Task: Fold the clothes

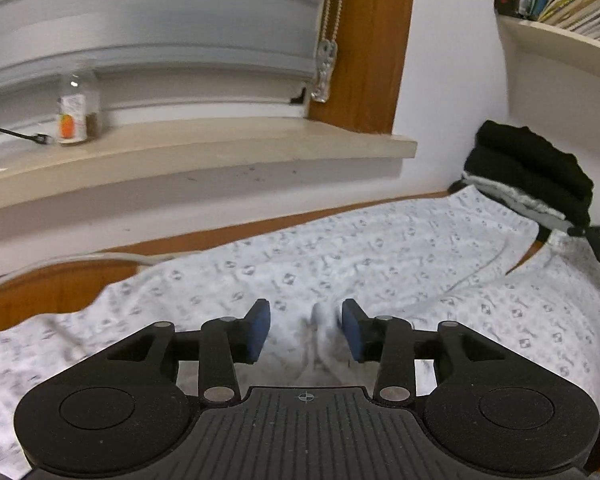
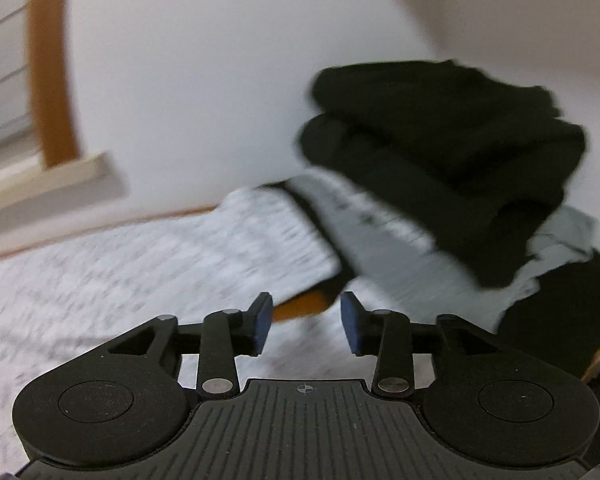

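Left wrist: left gripper part open, a raised fold of the soft, light patterned garment between unpressed pads; take the hem | Right wrist: right gripper part open, empty, above garment beside folded pile.

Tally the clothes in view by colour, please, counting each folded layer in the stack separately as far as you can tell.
White patterned garment, spread flat: 1
Black folded items, top of stack: 2
Grey folded item, under the black ones: 1
Total: 4, though lower layers of the stack are blurred.
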Available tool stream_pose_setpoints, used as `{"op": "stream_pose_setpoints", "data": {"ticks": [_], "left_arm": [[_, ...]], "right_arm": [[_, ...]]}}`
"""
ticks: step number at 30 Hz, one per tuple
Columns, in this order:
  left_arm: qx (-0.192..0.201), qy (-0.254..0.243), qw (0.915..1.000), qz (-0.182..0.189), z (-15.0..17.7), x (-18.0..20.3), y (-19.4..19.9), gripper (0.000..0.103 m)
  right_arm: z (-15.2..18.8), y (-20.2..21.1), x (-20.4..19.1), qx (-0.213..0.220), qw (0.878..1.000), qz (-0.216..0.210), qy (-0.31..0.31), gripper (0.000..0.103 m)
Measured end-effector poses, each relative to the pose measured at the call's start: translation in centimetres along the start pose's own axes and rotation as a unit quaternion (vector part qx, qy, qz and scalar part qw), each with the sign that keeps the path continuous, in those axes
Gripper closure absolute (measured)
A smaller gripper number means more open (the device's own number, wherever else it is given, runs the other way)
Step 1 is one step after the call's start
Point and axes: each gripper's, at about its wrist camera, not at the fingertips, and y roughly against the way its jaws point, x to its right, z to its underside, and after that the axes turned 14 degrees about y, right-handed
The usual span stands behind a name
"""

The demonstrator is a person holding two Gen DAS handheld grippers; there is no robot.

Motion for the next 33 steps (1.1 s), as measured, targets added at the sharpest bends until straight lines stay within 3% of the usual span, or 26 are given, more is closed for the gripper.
{"op": "stream_pose_setpoints", "data": {"ticks": [2,11,17,24,28,33], "left_arm": [[0.004,0.001,1.0,-0.006,0.2,-0.6,1.3,0.044],[0.025,0.025,0.9957,-0.085,2.7,-6.3,8.0,0.043],[0.004,0.031,0.9906,-0.133,4.5,-10.0,10.8,0.041],[-0.021,0.023,0.9908,-0.132,5.4,-12.3,10.9,0.047],[-0.026,-0.009,0.9909,-0.132,4.3,-14.4,10.6,0.046],[-0.024,-0.002,0.9888,-0.147,1.9,-18.6,10.3,0.046]], "right_arm": [[0.0,0.3,-1.5,0.006,1.0,-0.017,0.016,0.059],[-1.9,1.3,-9.6,0.045,0.993,-0.088,0.062,0.052],[-2.0,0.0,-14.4,0.037,0.988,-0.095,0.118,0.051],[-2.3,-0.5,-16.4,0.038,0.984,-0.11,0.138,0.049],[-2.4,0.0,-17.5,0.044,0.98,-0.123,0.152,0.049],[-2.6,0.3,-19.2,0.05,0.974,-0.149,0.162,0.048]]}}
